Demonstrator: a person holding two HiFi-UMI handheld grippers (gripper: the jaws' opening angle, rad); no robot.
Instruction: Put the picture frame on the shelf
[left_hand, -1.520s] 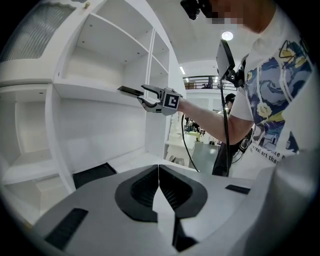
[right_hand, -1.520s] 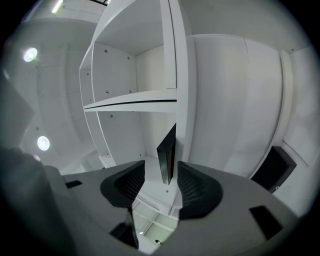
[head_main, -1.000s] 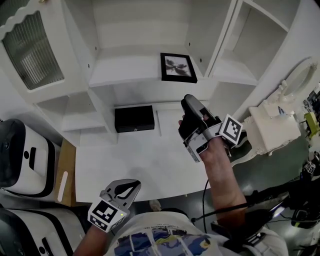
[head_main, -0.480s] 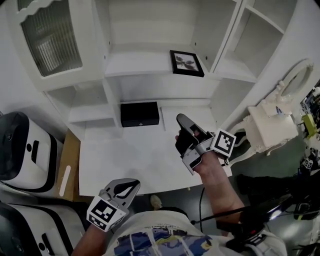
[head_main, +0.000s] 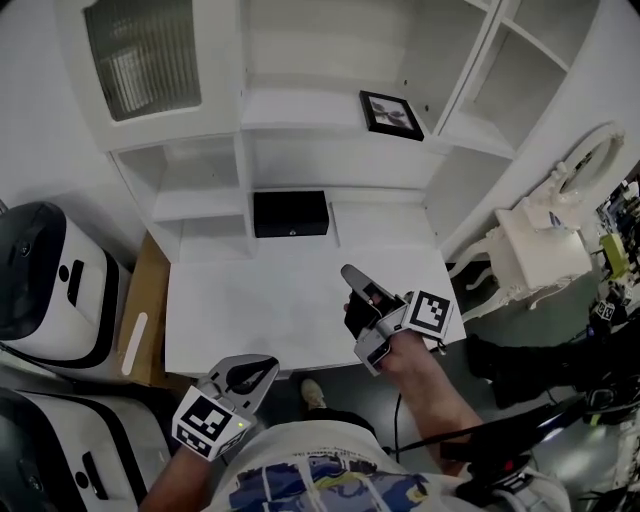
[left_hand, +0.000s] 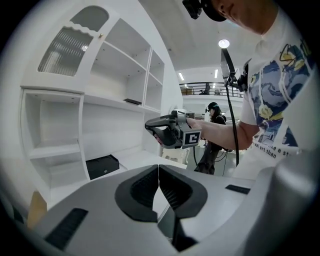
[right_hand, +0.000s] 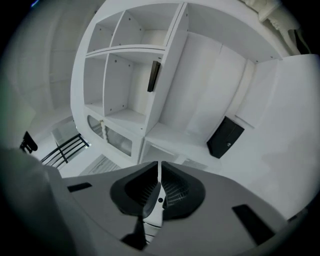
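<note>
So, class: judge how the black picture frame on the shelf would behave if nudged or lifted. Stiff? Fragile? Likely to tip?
Probably stiff: the picture frame shows straight dark edges. It seems to lie flat on the shelf, so a nudge should slide it, not tip it. Looks thin, likely light.

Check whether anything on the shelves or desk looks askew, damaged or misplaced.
Nothing stands out. The picture frame stands at the right end of the shelf; the black box sits square at the back of the desk. No spills or damage visible.
</note>
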